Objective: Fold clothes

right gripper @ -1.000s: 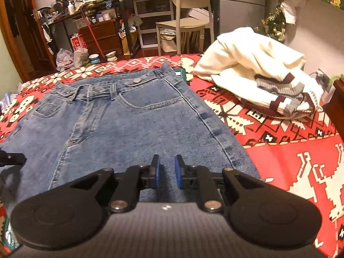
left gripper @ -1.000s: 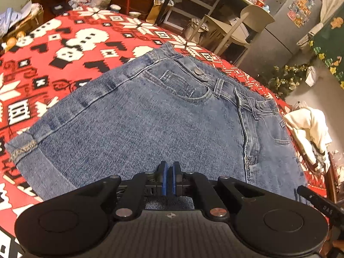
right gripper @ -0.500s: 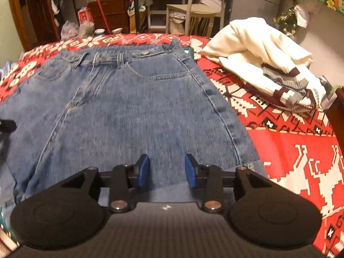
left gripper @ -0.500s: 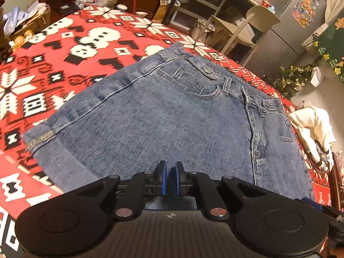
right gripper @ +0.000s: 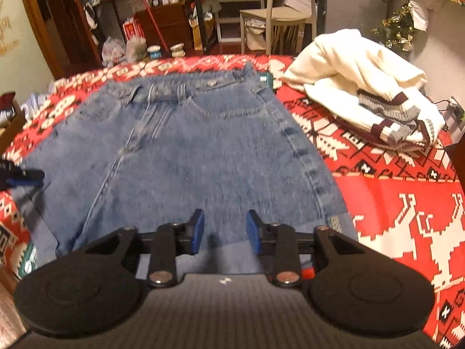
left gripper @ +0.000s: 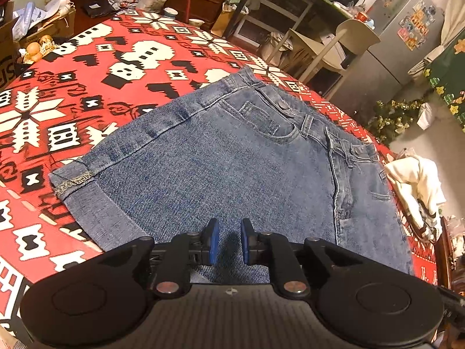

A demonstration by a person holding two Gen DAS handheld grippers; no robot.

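Both grippers have let go: the left gripper (left gripper: 227, 240) and right gripper (right gripper: 224, 235) now hover with jaws parted over folded denim jeans (left gripper: 232, 168), lying flat on the red patterned blanket (left gripper: 87, 87).

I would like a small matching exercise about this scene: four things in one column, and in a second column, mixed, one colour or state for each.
Things:
1. jeans
2. sweater
3. blanket
4. left gripper

Descriptions:
a. cream, in a heap, with dark red and grey bands
b. fingers apart, with nothing between them
c. blue denim, spread flat, with the waistband at the far side
d. red, with a white and black pattern

Right pairs: 1-c, 2-a, 3-d, 4-b
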